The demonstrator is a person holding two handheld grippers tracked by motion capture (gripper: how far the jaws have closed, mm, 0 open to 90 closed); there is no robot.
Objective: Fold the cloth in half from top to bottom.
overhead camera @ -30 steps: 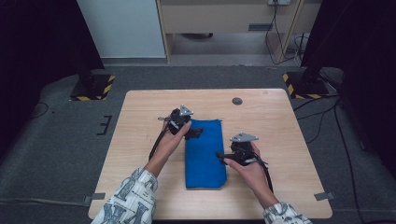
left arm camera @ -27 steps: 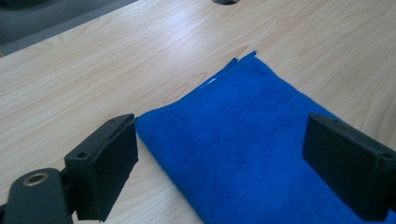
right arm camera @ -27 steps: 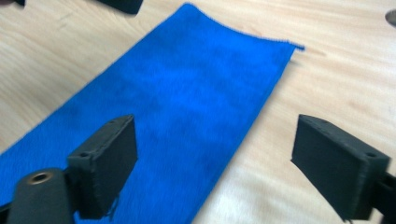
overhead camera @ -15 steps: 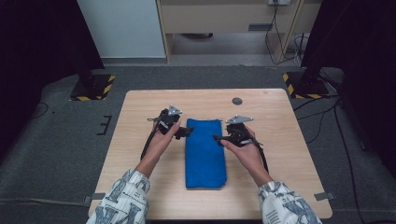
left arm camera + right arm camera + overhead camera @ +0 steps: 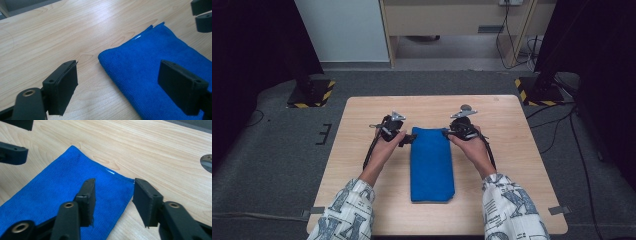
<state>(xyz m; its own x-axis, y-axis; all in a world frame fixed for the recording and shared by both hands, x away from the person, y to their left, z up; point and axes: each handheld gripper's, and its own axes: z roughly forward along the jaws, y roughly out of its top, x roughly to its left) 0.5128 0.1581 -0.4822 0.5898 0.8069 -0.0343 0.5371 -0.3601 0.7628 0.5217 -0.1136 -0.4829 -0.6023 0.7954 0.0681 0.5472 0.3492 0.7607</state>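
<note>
A blue towel [image 5: 432,162], folded into a long strip, lies in the middle of the wooden table [image 5: 512,150]. My left gripper [image 5: 410,139] is open at the strip's far left corner. In the left gripper view its jaws [image 5: 120,85] straddle that corner of the towel [image 5: 160,57] and have just been closing slightly, with wide gaps on both sides. My right gripper [image 5: 446,132] is at the far right corner. Its jaws [image 5: 113,200] have just been closing around the towel's edge [image 5: 75,185], one pad over the cloth, one outside it, neither pressing on it.
A small dark round disc [image 5: 466,107] lies on the table just beyond the right gripper, also at the right gripper view's edge as a disc [image 5: 207,162]. Bare wood runs along both sides of the towel. Grey floor and black stands surround the table.
The right hand has moved away from the person, from the towel's right edge up to its far right corner, and its jaws have narrowed. The left hand has shifted slightly left.
</note>
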